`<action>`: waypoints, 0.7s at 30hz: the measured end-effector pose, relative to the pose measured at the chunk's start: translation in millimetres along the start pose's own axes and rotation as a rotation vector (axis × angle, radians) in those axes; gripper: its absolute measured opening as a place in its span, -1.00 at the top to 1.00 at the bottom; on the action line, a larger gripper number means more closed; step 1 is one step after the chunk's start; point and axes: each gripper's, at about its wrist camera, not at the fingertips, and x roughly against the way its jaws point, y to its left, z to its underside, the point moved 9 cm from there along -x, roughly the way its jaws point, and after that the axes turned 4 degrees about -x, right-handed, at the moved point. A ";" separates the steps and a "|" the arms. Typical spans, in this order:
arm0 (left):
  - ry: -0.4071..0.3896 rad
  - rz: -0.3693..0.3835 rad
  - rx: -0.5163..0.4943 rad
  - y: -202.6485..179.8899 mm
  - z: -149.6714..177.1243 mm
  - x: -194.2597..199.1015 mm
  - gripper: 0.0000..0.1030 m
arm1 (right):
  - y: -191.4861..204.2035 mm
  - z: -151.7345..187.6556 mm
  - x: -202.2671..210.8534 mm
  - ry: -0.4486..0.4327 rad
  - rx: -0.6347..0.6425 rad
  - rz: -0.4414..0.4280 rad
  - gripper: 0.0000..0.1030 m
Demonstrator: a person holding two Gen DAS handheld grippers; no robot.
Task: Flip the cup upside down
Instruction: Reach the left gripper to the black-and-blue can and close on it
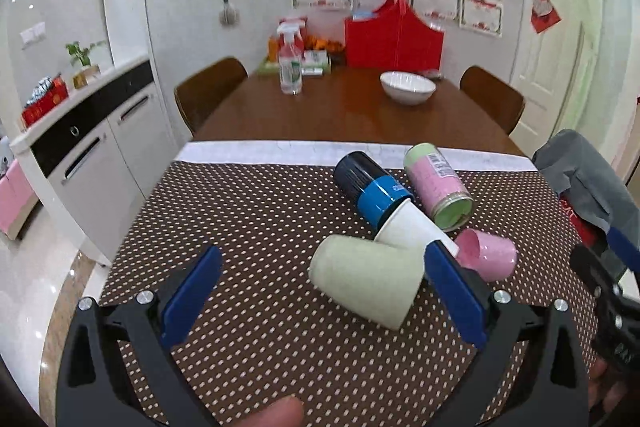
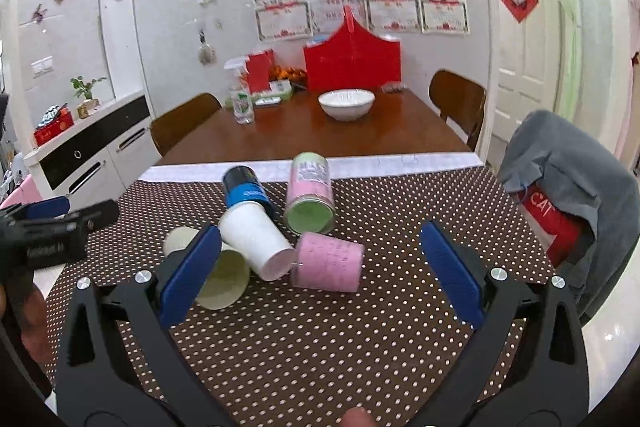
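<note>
Three paper cups lie on their sides on the brown dotted mat [image 1: 248,219]: a pale green cup [image 1: 366,281], a white cup [image 1: 408,229] and a pink cup [image 1: 490,255]. They also show in the right wrist view: green [image 2: 220,275], white [image 2: 256,239], pink [image 2: 328,261]. My left gripper [image 1: 322,285] is open, with the green cup between its fingers, nearer the right one. My right gripper [image 2: 320,263] is open, with the pink and white cups between its fingers.
A dark blue can [image 1: 370,189] and a pink-and-green can [image 1: 438,185] lie behind the cups. A white bowl [image 1: 407,87], a spray bottle [image 1: 290,67] and a red bag [image 1: 394,39] stand farther back on the wooden table. A chair with grey cloth [image 2: 568,187] is at right.
</note>
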 end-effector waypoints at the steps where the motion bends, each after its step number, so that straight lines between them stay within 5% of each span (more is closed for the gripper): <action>1: 0.022 0.008 0.003 -2.9 -3.8 -10.4 -0.93 | -1.9 -0.9 -6.2 0.011 -0.002 -0.001 -0.90; 14: 0.248 0.030 0.022 -27.4 -31.9 -122.8 -0.93 | -1.3 -17.9 -92.0 0.160 0.018 -0.012 -0.89; 21: 0.448 0.088 0.116 -35.5 -25.6 -196.0 -0.93 | -12.7 -24.9 -125.1 0.203 0.017 0.004 -0.89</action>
